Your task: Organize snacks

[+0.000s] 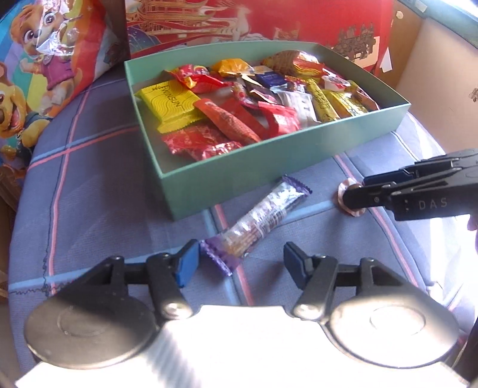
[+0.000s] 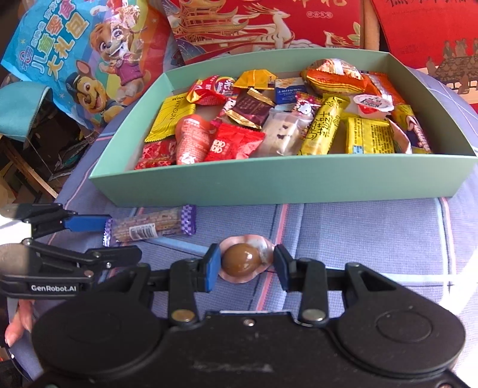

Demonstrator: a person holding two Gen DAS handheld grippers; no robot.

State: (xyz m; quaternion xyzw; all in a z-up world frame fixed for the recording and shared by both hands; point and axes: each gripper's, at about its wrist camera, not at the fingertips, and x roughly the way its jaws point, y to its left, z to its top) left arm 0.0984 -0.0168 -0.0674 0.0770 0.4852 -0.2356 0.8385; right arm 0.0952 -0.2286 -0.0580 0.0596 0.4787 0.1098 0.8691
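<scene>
A green box [image 1: 236, 176] [image 2: 269, 185] holds several wrapped snacks. In front of it on the plaid cloth lies a purple-ended snack bar [image 1: 260, 221] [image 2: 149, 228]. My left gripper [image 1: 240, 262] is open with its pads either side of the bar's near end; it also shows in the right wrist view [image 2: 119, 238]. A small jelly cup [image 2: 243, 259] with a brown centre and pink rim lies to the right of the bar. My right gripper [image 2: 247, 264] is open around the cup, pads close to its rim. In the left wrist view the right gripper [image 1: 354, 195] covers most of the cup [image 1: 343, 191].
A cartoon-dog snack bag [image 1: 38, 74] [image 2: 74, 59] leans at the left behind the box. Red printed boxes [image 1: 239, 21] [image 2: 269, 27] stand at the back. The cloth's left edge drops to clutter [image 2: 35, 149]. A cardboard wall [image 1: 442, 59] stands at the right.
</scene>
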